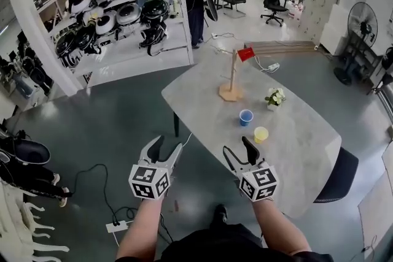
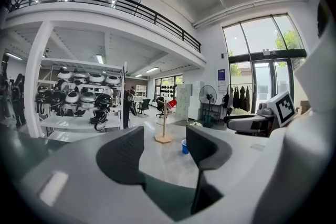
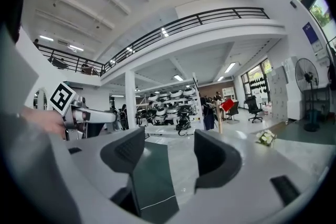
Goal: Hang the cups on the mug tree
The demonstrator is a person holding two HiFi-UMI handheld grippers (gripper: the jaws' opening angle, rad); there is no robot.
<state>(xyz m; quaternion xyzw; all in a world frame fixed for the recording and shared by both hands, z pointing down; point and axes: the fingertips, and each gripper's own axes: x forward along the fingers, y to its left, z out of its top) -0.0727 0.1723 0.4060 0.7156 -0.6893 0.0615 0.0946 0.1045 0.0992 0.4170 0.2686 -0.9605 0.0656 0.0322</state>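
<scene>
A wooden mug tree (image 1: pixel 232 75) stands at the far end of the grey table (image 1: pixel 307 156), with a red cup (image 1: pixel 246 53) hanging on one of its arms. Nearer on the tabletop stand a blue cup (image 1: pixel 246 117) and a yellow cup (image 1: pixel 261 134). My left gripper (image 1: pixel 166 146) and right gripper (image 1: pixel 238 149) hover side by side short of the table's near edge, both open with nothing between the jaws. The left gripper view shows the mug tree (image 2: pixel 164 124), the red cup (image 2: pixel 171 104) and the blue cup (image 2: pixel 184 146) far beyond the jaws. In the right gripper view the red cup (image 3: pixel 227 105) is distant.
A small pot of flowers (image 1: pixel 274 97) stands on the table right of the tree. A black chair (image 1: pixel 337 176) sits at the table's right side. Helmet shelves (image 1: pixel 123 9) and a standing person (image 1: pixel 196 3) are at the back. A power strip (image 1: pixel 116 226) and cables lie on the floor.
</scene>
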